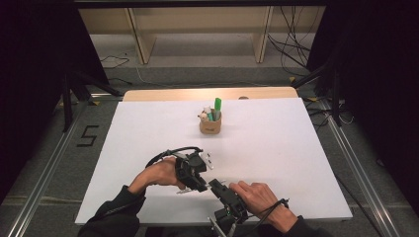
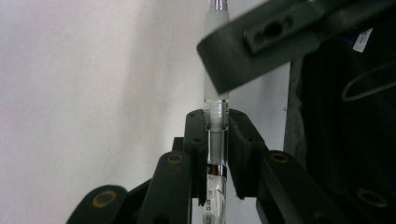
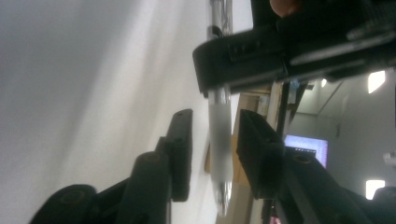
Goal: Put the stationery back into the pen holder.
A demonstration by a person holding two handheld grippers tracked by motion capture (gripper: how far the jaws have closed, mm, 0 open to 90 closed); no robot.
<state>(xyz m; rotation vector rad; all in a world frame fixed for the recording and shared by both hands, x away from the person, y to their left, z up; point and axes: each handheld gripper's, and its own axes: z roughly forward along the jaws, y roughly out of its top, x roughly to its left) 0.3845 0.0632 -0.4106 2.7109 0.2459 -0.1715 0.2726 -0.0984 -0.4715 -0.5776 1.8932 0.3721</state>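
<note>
At the left of the high view, the left claw (image 1: 196,183) holds a pen (image 1: 200,187) low over the near part of the white surface (image 1: 276,158). In the left gripper view its jaws are pressed on the clear barrel of the pen (image 2: 216,140), so the grip there is firm and narrow, with the frosted cap end reaching up past the jaw tips. Across that end lies a jaw of the other tool.

Moving right, the right claw (image 1: 217,186) meets the left one tip to tip. In the right gripper view its jaws stand on either side of the frosted cap (image 3: 219,135) with visible gaps, so it is partly open around the cap rather than squeezing it. The cap looks seated on the pen, not pulled away; whether it is fully pushed home I cannot tell.

Farther back, well apart from both hands, a small tan pen holder (image 1: 210,124) stands near the middle of the surface with a green marker (image 1: 217,106) and a few other items upright in it.

My judgement: the two-handed work on the cap is at or near its end, with the right claw loose on the cap. What remains appears to be drawing the right claw clear and carrying the pen to the holder, or setting it down.
</note>
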